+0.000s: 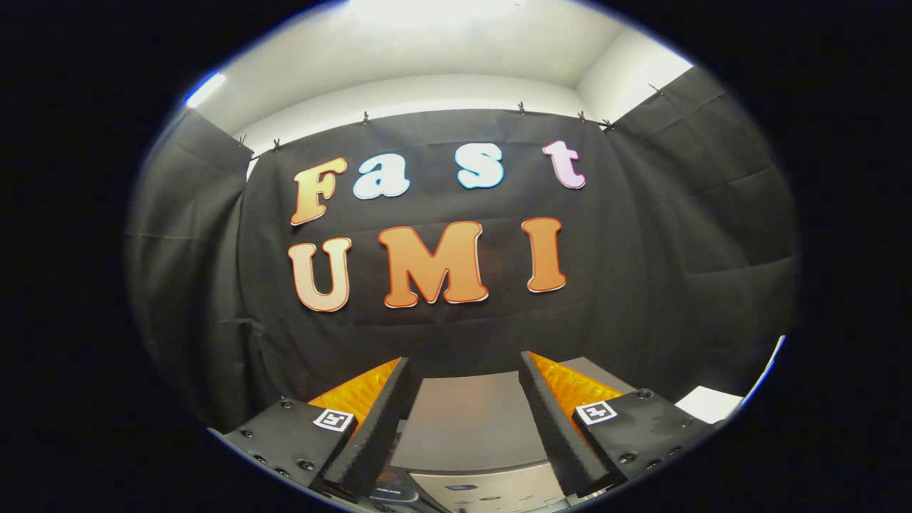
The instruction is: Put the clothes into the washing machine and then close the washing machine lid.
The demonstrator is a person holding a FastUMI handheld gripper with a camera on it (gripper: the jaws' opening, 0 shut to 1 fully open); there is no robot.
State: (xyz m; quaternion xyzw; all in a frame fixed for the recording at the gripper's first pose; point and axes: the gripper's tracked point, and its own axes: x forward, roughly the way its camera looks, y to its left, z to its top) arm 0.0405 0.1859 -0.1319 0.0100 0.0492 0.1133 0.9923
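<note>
Spread apart and empty, tool (463,367) hovers above the washing machine (467,420) lid.

Grey washing machine (463,420) top, lid down, nothing on it.

Grey-silver top-load washing machine (463,420), metal-look body, sits low & near, between the spread gripper (463,367) fingers w/ nothing held. Flat grey lid lies closed, level, reaching to the far black cloth. Control panel w/ small buttons on near edge. Clothes can't be made out.
</note>
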